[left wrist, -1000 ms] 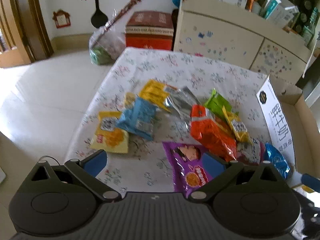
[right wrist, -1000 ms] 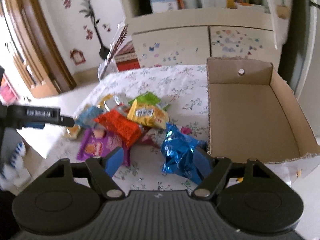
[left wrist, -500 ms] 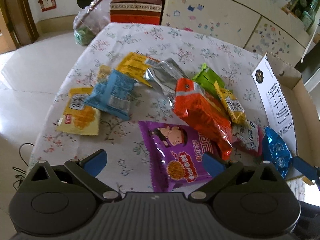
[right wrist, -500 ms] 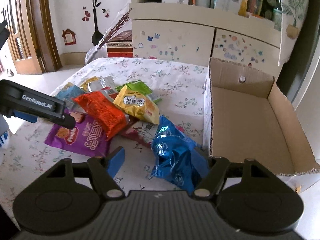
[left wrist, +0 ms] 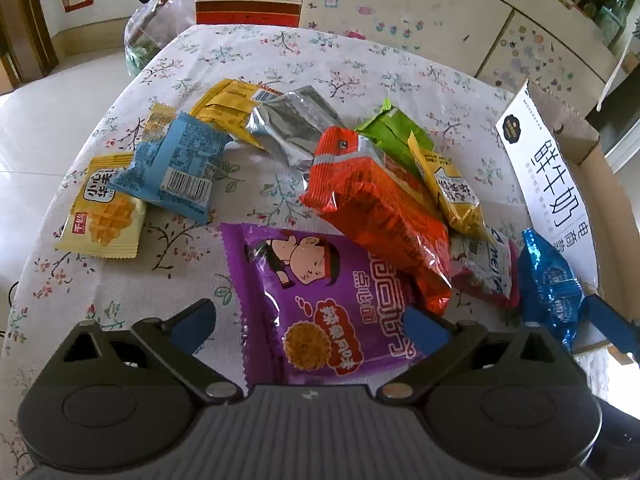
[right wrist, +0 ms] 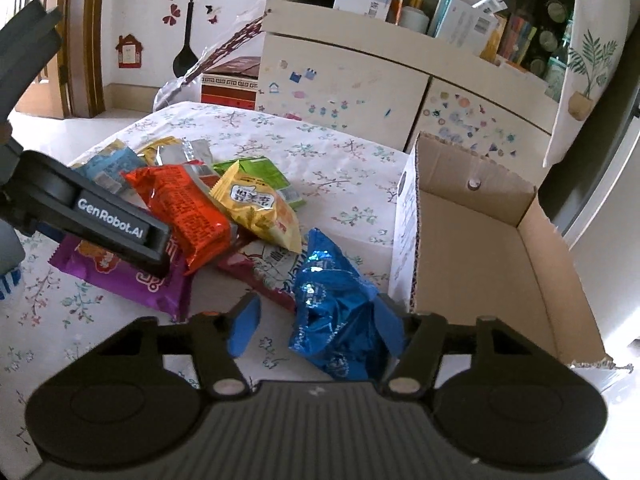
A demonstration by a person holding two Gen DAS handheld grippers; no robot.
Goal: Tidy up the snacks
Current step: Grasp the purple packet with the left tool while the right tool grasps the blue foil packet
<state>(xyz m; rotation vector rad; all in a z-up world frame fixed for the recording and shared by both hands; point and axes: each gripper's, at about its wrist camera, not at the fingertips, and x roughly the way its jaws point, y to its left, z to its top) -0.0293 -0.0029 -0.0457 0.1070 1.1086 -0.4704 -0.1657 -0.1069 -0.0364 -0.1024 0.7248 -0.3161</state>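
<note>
Several snack packets lie on the flowered tablecloth [left wrist: 360, 64]. My left gripper [left wrist: 308, 326] is open, its fingers on either side of the purple packet [left wrist: 320, 304]. An orange packet [left wrist: 380, 216] overlaps the purple one. My right gripper [right wrist: 316, 324] is open around the shiny blue packet [right wrist: 336, 312], right pad touching it, left pad apart. The blue packet also shows in the left wrist view [left wrist: 550, 284]. An open cardboard box [right wrist: 480, 248] stands right of the snacks, nothing inside it.
Light blue [left wrist: 176, 168], waffle [left wrist: 104, 212], silver [left wrist: 292, 128], green [left wrist: 396, 136] and yellow [left wrist: 452, 192] packets lie further back. A sticker-covered cabinet [right wrist: 360, 96] stands behind the table. A red box [left wrist: 248, 4] and a plastic bag [left wrist: 148, 36] sit on the floor beyond.
Both grippers have moved forward and down toward the table. The left now straddles the purple packet. The right has narrowed around the blue packet.
</note>
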